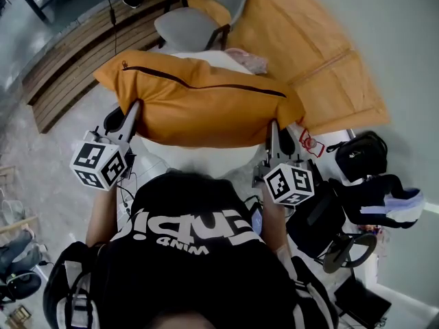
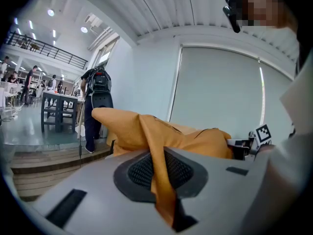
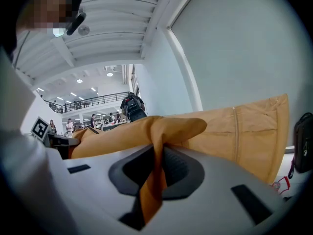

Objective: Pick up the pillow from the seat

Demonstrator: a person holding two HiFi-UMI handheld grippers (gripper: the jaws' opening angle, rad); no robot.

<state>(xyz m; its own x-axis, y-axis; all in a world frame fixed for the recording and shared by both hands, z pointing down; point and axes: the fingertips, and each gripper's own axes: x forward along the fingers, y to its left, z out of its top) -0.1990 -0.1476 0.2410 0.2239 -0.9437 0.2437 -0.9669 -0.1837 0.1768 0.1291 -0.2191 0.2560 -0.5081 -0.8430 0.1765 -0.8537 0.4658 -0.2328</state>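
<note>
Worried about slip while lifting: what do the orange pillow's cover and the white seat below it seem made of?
Pillow: smooth orange cover, likely faux leather or coated cloth; faint sheen, soft creases, dark zip, folds thin in the left tongs. Seat: white, smooth, matte; hard or padded, cannot tell.

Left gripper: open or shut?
Shut: the left gripper pinches a fold of the orange pillow tightly between its jaws, as its own view shows.
</note>
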